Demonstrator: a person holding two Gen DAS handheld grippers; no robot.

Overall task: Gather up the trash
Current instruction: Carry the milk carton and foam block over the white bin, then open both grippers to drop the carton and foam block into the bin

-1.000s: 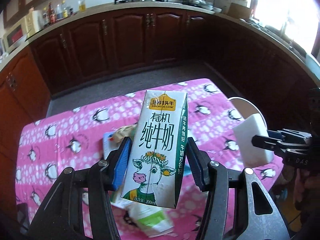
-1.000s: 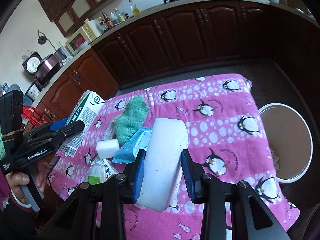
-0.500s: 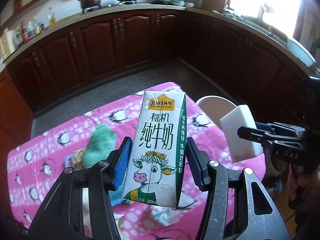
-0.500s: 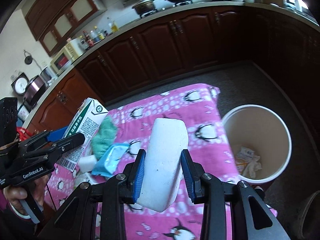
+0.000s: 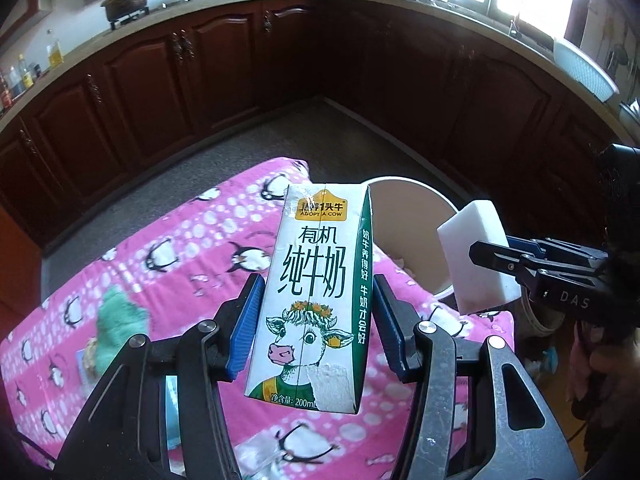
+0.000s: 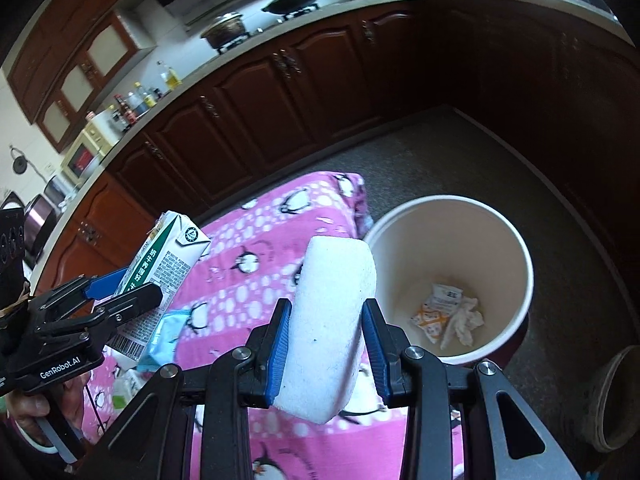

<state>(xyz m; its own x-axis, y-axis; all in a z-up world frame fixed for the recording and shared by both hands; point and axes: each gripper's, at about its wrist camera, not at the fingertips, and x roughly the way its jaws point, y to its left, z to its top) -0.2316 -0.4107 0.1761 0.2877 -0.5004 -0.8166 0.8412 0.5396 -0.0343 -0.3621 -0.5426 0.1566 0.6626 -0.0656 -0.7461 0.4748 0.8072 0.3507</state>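
Left wrist view: the left gripper (image 5: 318,320) clamps the milk carton (image 5: 316,296) upright, above the pink tablecloth (image 5: 192,240). The white bin (image 5: 404,216) now shows directly behind the carton, where a second ago only cloth lay, so both loads seem nearly ready to drop. The green rag (image 5: 120,320) has slid away to the left.

Right wrist view: the right gripper (image 6: 325,336) squeezes the white sponge (image 6: 332,320) just left of the bin (image 6: 516,248), which holds wrappers (image 6: 448,312). Earlier the bin sat at the frame's edge; now it is close and its mouth gapes.
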